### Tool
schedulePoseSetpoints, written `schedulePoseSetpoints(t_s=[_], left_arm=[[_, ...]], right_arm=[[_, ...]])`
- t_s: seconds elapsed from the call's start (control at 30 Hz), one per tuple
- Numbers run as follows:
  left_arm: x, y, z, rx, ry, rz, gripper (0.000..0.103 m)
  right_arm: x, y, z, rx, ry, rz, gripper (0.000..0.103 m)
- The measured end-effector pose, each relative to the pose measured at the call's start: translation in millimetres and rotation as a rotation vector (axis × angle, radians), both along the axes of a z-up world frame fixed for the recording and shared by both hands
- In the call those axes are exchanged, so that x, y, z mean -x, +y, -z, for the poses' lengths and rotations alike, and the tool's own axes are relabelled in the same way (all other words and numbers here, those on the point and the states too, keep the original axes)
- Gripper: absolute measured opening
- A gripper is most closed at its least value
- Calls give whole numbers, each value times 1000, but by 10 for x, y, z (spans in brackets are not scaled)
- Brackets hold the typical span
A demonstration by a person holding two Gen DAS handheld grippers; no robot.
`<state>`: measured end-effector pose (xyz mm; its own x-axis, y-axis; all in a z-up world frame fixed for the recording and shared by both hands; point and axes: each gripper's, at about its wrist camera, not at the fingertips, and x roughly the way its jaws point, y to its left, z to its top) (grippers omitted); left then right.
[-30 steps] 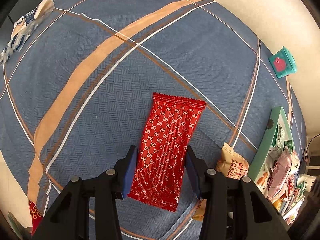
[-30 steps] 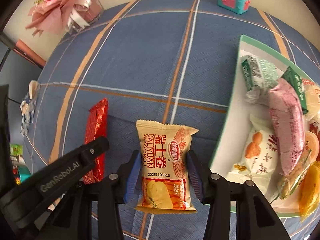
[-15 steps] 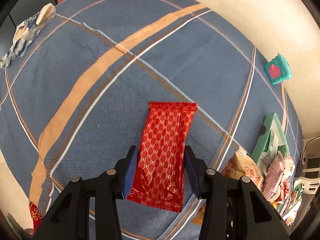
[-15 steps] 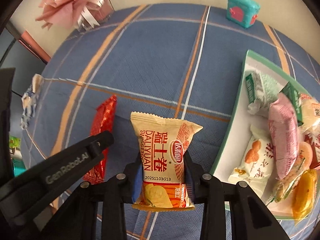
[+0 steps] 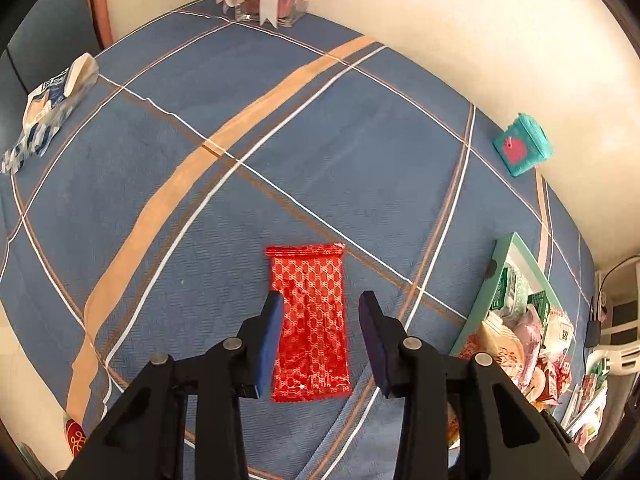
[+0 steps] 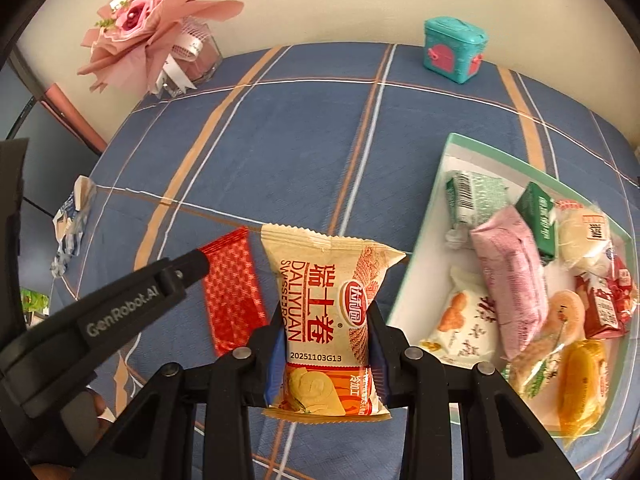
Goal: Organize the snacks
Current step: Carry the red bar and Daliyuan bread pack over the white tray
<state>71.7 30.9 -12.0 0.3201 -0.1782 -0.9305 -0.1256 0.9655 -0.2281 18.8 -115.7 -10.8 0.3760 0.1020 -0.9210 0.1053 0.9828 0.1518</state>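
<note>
A red patterned snack packet (image 5: 308, 272) hangs lengthwise between the blue pads of my left gripper (image 5: 320, 296). Its jaws are closing on the packet's long sides, and it is off the blue checked tablecloth (image 5: 280, 152). In the right wrist view the same red packet (image 6: 236, 292) shows beside the left gripper's black finger (image 6: 160, 284). My right gripper (image 6: 326, 308) is shut on a beige Swiss roll packet (image 6: 320, 272), pinched at its waist and held upright above the cloth. The packet is just left of the tray.
A green-rimmed white tray (image 6: 420, 232) with several wrapped snacks lies at the right, and its rim (image 5: 476, 320) also shows in the left wrist view. A teal toy box (image 6: 454, 50) and a pink bouquet (image 6: 148, 28) stand by the wall. A crumpled blue-white wrapper (image 5: 44, 116) lies at the left edge.
Both grippers have risen and the table looks farther off. The right jaws closed on the Swiss roll and lifted it. The left jaws narrowed on the red packet, which now hangs straight.
</note>
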Motion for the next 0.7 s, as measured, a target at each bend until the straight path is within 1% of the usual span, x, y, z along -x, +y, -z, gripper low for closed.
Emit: schedulePoseSetpoints(t_s=[0.07,0.13,0.17,0.2,0.23,0.3,0.37,0.53,0.7], left_arm=[[-23,-11,77,10,27,9,40],[-57,33,184,15,52,-14,42],[-71,36,221,10,62,-18,44],[-92,33,279,1,76,-19,52],[-126,34,355,1,89,-20,54],[-174,26,478,23,124,-25,54],[-212,2,548,20,138,-25,55],[-257,-152,600,-73,127,26,55],[-293,-302,621,-125,123,72,58]], right_arm=[[14,-63,-8,-1,4,9,38],[21,-105,14,-5,9,19,38],[30,-132,16,-8,10,24,38],[30,-146,21,-12,11,29,38],[30,-155,29,-16,13,32,38],[23,-155,50,-23,18,33,38],[16,-154,69,-29,23,33,38],[-6,-163,92,-36,30,33,38],[-11,-173,88,-38,27,27,37]])
